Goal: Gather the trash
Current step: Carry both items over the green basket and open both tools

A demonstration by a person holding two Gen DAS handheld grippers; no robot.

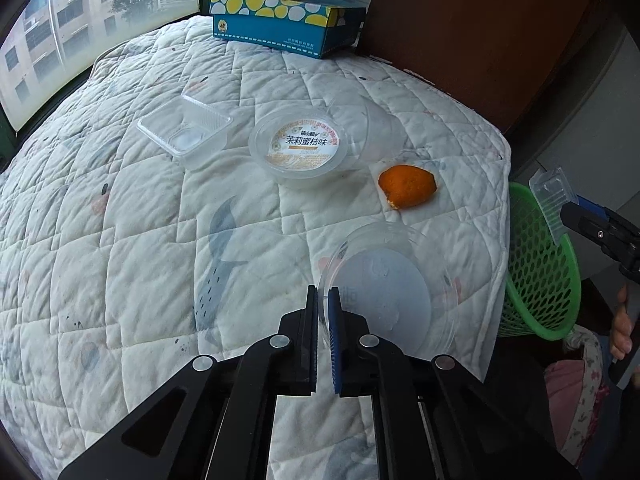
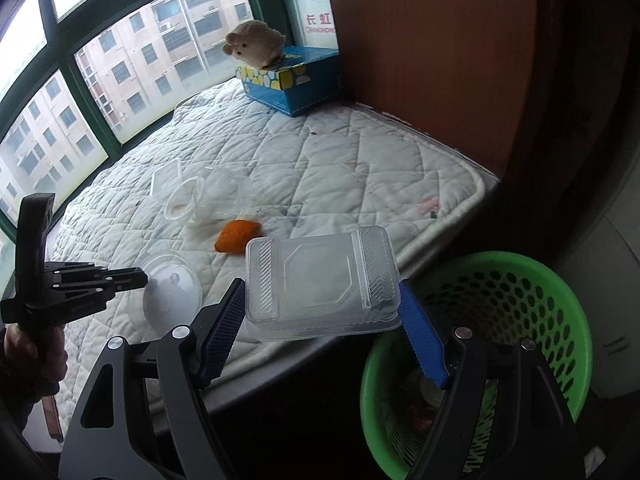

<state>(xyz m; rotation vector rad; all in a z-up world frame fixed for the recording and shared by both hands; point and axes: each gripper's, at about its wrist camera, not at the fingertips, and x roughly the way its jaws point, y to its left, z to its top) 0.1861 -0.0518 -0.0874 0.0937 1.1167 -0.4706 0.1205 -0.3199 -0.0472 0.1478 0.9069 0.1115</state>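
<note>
Green-framed window (image 2: 100, 128), quilted mattress (image 1: 120, 240), brown wall (image 2: 420, 60).

From my remote station I count two grippers: the left gripper (image 1: 323, 300) and the right gripper (image 2: 320, 312). Relative to the single green basket (image 2: 560, 280), my tally runs as follows. Three clear rectangular containers: one clear box (image 2: 320, 280) just beside the basket, one rectangular tray (image 1: 188, 132) well away from it on the quilt (image 1: 120, 240), and, I believe, a second tray (image 2: 166, 178) next to that, though clear plastic blurs the count. One round labelled tub (image 1: 306, 146), farther out. One clear domed lid (image 1: 384, 280), near the basket. One orange peel (image 1: 408, 186), between tub and basket. One tissue box (image 1: 280, 28), farthest off, bearing one plush toy (image 2: 254, 44).
</note>
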